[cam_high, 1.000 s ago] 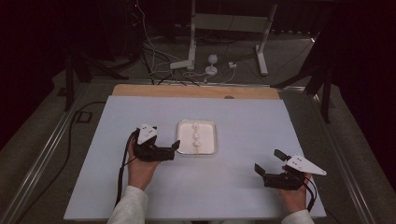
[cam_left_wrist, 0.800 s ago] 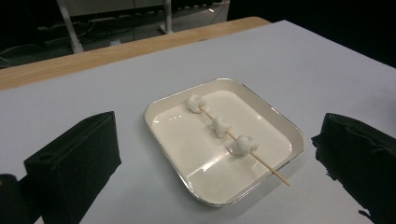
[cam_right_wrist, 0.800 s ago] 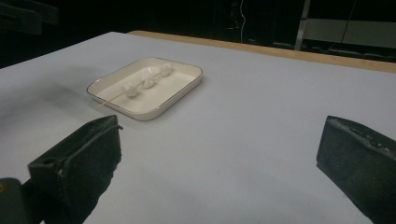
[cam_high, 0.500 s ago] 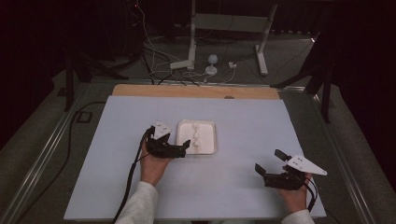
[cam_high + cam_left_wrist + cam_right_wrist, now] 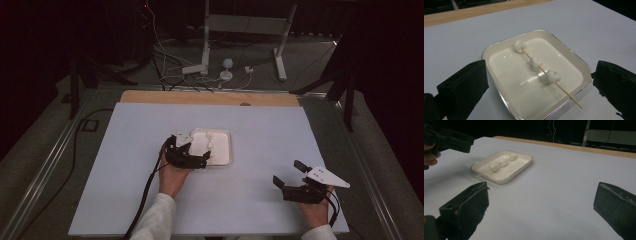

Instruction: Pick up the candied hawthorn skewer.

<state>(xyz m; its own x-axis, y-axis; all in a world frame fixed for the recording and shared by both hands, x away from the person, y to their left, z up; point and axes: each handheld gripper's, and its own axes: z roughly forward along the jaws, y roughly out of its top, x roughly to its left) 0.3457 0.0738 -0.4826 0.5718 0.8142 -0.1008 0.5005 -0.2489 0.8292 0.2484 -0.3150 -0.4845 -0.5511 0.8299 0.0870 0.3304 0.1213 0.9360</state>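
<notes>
1. Tray (image 5: pixel 222 134), cream, square with rounded corners, sits on the table (image 5: pixel 260 130) just left of centre in the high view.
2. Skewer (image 5: pixel 567 93) lies inside the tray, running from about 11 o'clock to 5 o'clock in the left gripper view; its bare wooden end sticks out over the near rim.
3. Three white marshmallow pieces (image 5: pixel 535 62) threaded on the skewer, spaced apart, all inside the tray.
4. Left gripper (image 5: pixel 195 157) at the tray's 8 o'clock edge in the high view, fingers (image 5: pixel 464 86) spread wide, holding nothing; in its own view they sit either side of the tray's near edge. Cannot tell whether they touch the tray.
5. Right gripper (image 5: pixel 292 175) at roughly 4 o'clock from the tray, well apart from it, low near the table's front edge. Fingers (image 5: pixel 467 207) wide open, empty, aimed toward the tray at 11 o'clock in its own view.
6. Person's hand (image 5: pixel 172 177) grips the left gripper from below; sleeve visible at the bottom edge.
</notes>
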